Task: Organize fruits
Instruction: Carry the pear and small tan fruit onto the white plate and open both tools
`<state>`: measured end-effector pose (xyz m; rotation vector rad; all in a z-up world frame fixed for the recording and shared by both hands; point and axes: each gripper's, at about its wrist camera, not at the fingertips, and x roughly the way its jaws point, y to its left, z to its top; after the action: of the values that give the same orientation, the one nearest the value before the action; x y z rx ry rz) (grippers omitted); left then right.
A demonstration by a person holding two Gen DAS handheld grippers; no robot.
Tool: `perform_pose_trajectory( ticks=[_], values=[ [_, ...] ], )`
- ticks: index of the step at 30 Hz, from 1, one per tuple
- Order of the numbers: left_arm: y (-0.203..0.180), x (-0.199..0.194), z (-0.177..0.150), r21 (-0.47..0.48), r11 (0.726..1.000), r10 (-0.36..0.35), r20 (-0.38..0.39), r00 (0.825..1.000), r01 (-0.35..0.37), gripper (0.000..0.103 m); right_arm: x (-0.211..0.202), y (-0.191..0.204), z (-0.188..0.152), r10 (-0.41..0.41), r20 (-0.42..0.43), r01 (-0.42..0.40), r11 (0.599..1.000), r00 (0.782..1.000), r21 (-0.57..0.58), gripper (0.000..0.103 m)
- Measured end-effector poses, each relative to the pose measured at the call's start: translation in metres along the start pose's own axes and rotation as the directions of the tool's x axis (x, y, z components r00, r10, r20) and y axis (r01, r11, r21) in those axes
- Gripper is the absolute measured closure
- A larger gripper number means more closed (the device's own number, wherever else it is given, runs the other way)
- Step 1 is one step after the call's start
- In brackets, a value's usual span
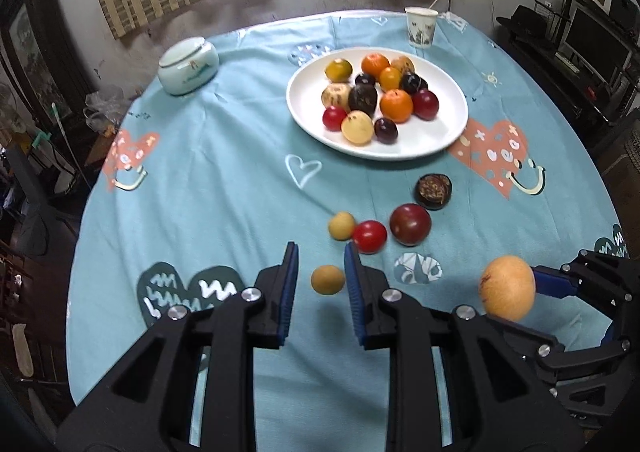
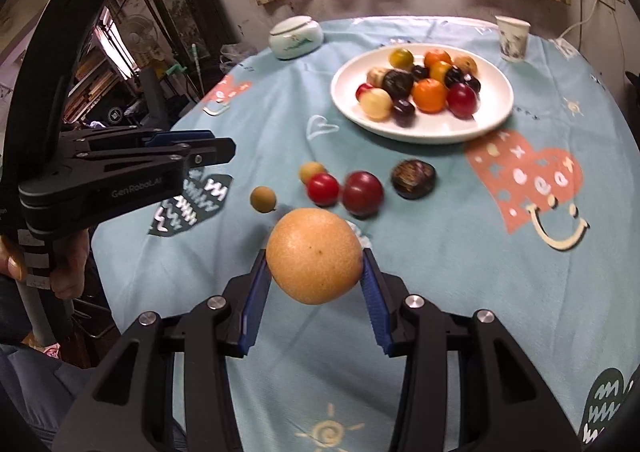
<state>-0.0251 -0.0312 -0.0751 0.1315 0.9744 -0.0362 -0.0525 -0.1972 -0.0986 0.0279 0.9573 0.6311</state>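
Right tool (image 2: 316,272) clamped on tan round fruit (image 2: 314,255); left tool (image 1: 321,266) parted, empty.

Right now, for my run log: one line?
right gripper: holds pear | left gripper: open over longan | plate: part-filled

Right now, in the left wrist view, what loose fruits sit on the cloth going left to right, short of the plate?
small tan fruit → pale yellow fruit → red tomato → dark red tomato → dark brown fruit → big orange-yellow fruit, held by the right gripper.
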Motion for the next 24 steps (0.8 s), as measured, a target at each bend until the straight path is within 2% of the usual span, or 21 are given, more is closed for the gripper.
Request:
perform_pose_trajectory(
  ticks=[4,11,15,17,20,24],
  values=[
    [0.012,-0.013,0.003,0.004,1.0,-0.01,0.034,0.999,0.01,0.079,-0.007,0.016,0.007,-0.004,0.044,0.004,1.0,0.999,-0.011,0.058],
    [0.039,-0.02,0.011,-0.007,0.999,-0.048,0.069,0.996,0.049,0.079,-0.012,0.025,0.008,-0.049,0.064,0.048,0.999,0.997,0.015,0.058],
    [0.07,-0.022,0.012,-0.034,0.992,-0.117,0.092,0.989,0.121,0.079,-0.013,0.02,0.003,-0.074,0.064,0.07,0.996,0.995,0.056,0.058],
    [0.087,-0.021,0.005,-0.044,0.98,-0.191,0.091,0.977,0.196,0.079,-0.01,0.016,0.0,-0.083,0.057,0.079,0.994,0.995,0.071,0.058],
    [0.105,-0.011,-0.009,-0.059,0.964,-0.257,0.063,0.964,0.261,0.079,-0.004,0.012,-0.005,-0.084,0.042,0.08,0.993,0.996,0.092,0.058],
    [0.112,0.019,-0.024,-0.08,0.96,-0.271,-0.027,0.962,0.268,0.079,0.008,0.01,-0.01,-0.072,0.014,0.07,0.991,0.997,0.111,0.058]
  ],
)
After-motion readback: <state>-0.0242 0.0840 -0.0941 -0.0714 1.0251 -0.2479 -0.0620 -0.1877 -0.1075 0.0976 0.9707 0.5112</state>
